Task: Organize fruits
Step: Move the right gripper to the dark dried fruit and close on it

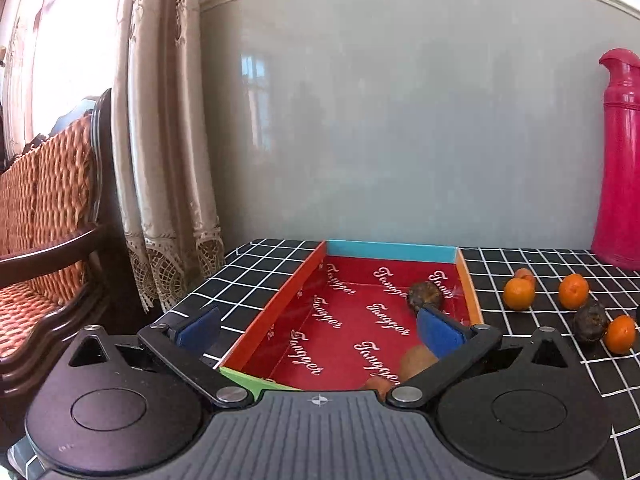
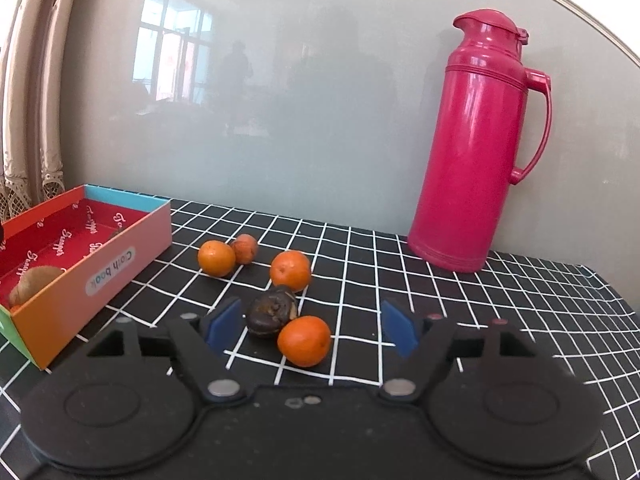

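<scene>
A red-lined cardboard box (image 1: 280,304) (image 2: 132,252) stands on the left of the checked table. In it lie a dark wrinkled fruit (image 1: 425,295) and a brown kiwi (image 1: 418,362) (image 2: 34,282). My left gripper (image 1: 318,330) is open and empty above the box's near end. On the table right of the box lie three oranges (image 2: 216,258) (image 2: 291,271) (image 2: 305,341), a small reddish fruit (image 2: 245,248) and a dark wrinkled fruit (image 2: 271,315). My right gripper (image 2: 312,326) is open, with the dark fruit and the nearest orange between its fingers.
A tall pink thermos jug (image 2: 476,148) (image 1: 622,160) stands at the back right against the grey wall. The black checked tablecloth (image 2: 480,320) covers the table. Curtains (image 1: 168,140) and a wicker chair (image 1: 44,216) are to the left, off the table's edge.
</scene>
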Demonstrator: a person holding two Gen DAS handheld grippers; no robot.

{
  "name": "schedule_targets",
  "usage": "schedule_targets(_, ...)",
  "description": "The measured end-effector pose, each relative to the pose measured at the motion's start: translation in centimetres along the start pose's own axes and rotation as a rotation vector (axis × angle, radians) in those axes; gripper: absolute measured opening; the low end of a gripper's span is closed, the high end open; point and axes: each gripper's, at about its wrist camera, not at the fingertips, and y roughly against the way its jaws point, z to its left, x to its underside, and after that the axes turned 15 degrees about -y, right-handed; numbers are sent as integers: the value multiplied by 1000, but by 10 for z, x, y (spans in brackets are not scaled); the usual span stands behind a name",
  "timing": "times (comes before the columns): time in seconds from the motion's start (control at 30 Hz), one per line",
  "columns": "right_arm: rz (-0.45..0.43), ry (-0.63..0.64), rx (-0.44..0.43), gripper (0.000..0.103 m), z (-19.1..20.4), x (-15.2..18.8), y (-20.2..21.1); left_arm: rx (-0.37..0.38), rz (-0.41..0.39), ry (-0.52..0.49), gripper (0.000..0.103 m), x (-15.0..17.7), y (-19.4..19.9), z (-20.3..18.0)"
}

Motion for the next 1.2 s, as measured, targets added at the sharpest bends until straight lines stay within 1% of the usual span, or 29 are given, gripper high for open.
schedule_targets(0.23,0,11,-4,78,0,0,0,-16,4,8,103,1,0,4)
schedule_targets(0.33,-5,19,-4,80,1,0,0,-28,-8,15,103,1,2,6)
schedule_targets(0.53,-13,32,-11,80,1,-1,-1,-56,6,40,103,9,-2,14)
schedule_targets(0.63,-7,47,-9,80,3,2,-5,-54,0,58,103,11,-1,20)
schedule_targets(0.8,-6,63,-17,81,9,5,-12,-57,11,57,103,17,-7,23)
schedule_targets(0.9,-4,67,-28,81,12,11,-19,-67,7,61,103,18,-9,26)
schedule_targets(0.97,21,77,-20,80,15,13,-26,-76,4,61,103,18,-10,27)
schedule_targets(1.07,-4,80,-42,81,20,12,-28,-87,0,58,103,19,-12,30)
schedule_targets(1.2,16,86,-49,81,24,11,-40,-102,12,61,103,21,-18,35)
